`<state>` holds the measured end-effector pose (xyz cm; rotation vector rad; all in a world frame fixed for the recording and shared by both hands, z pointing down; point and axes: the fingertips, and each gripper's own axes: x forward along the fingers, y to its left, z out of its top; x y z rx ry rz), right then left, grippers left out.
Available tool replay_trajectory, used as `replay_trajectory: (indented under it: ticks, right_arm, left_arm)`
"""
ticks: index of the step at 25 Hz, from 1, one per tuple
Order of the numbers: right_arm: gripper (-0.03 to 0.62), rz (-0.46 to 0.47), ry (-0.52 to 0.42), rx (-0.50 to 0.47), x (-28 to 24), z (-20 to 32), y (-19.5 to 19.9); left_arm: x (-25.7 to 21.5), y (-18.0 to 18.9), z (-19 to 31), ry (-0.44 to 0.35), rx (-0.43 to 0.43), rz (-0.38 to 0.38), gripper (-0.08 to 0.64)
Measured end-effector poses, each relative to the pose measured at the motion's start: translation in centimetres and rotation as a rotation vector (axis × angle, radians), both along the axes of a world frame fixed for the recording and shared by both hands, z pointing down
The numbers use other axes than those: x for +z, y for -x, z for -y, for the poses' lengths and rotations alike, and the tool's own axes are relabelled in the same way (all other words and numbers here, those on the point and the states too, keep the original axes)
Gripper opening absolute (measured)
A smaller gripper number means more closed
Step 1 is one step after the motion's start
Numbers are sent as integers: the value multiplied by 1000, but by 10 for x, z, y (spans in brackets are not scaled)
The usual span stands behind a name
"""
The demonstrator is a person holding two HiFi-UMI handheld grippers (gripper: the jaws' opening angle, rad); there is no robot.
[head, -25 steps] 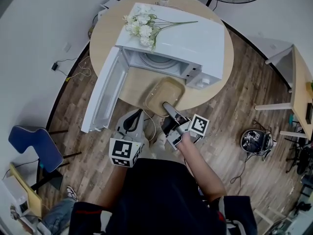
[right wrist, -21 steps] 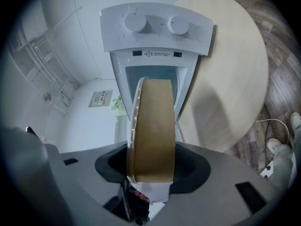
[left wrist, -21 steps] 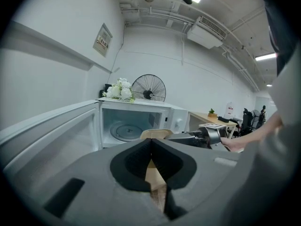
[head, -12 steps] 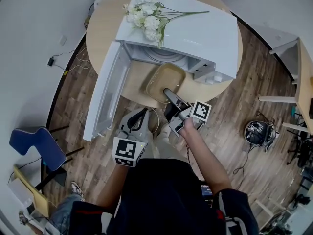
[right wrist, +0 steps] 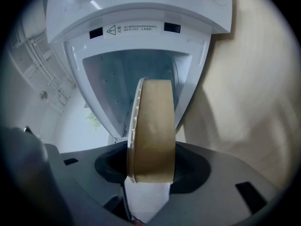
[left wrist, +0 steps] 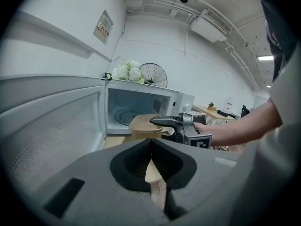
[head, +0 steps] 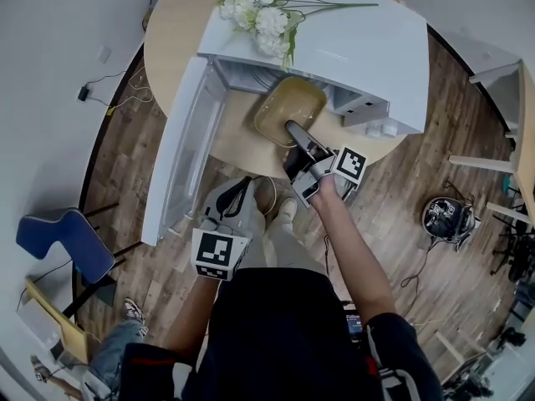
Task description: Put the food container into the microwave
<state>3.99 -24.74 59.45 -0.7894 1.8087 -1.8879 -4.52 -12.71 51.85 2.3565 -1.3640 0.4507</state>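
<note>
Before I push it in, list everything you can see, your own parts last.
microwave: one, white, on the table
microwave door: one, white, swung wide open
food container: one, tan, in front of the microwave's opening, held by the right gripper
flowers: one bunch, white with green stems, on top of the microwave
table: one, round, light wood, under the microwave
chair: one, blue, on the floor at the head view's lower left
fan: one, black, behind the microwave
floor device: one, dark, round, on the wood floor at right
right gripper: one, grey, shut on the food container
left gripper: one, grey, jaws together, empty, low beside the open door
</note>
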Motion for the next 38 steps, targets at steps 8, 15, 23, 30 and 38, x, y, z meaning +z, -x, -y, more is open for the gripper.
replay_trajectory:
  ticks: [8, 15, 23, 30, 38]
  right_arm:
    - [216, 33, -5, 30, 5, 19, 6]
    - [216, 25, -25, 48, 9, 37, 10]
    - [216, 10, -42, 86, 14, 60, 8]
    - [213, -12, -2, 129, 25, 70, -1]
    - [195, -36, 12, 124, 27, 76, -1]
  left_arm:
    - [9, 2, 6, 15, 0, -11, 17]
    - [17, 1, 10, 34, 4, -17, 17]
    - [21, 2, 19, 38, 2, -22, 17]
    - [25, 0, 29, 44, 9, -26, 17]
    - [24, -3, 35, 46, 22, -22, 17]
